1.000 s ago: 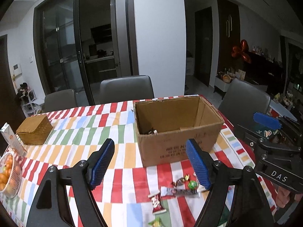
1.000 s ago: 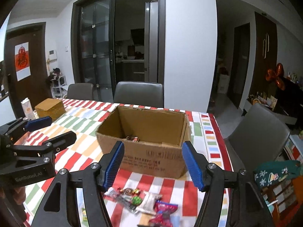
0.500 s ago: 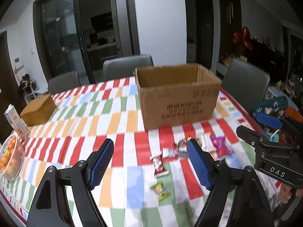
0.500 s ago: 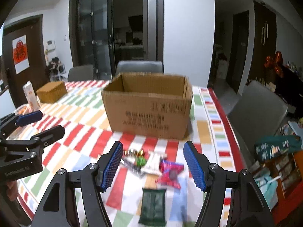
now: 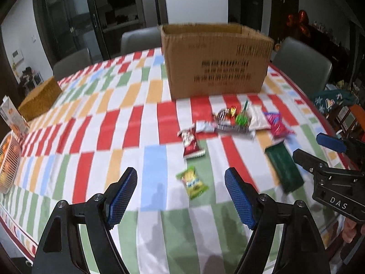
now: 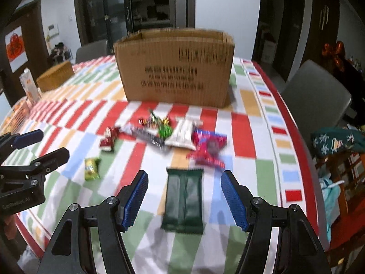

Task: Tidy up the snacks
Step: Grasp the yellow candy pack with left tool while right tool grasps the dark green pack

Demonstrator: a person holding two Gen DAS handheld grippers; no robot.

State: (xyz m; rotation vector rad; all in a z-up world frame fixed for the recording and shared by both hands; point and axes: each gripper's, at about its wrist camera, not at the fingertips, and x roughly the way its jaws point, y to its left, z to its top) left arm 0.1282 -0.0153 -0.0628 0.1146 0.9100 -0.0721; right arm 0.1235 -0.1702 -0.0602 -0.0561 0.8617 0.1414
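Note:
An open cardboard box stands on the striped tablecloth. In front of it lie several snack packets: a pile of small sweets, a red packet, a pink one, a yellow-green one and a dark green packet. My left gripper is open above the cloth, with the yellow-green packet showing between its fingers. My right gripper is open above the dark green packet, apart from it.
A woven basket and a carton sit at the left, with a white fruit bowl at the table's left edge. Grey chairs ring the table. A green bag lies off the right side.
Both grippers have sunk towards the table and tilted down. The box's inside has gone out of sight and the packets now lie between and ahead of the fingers.

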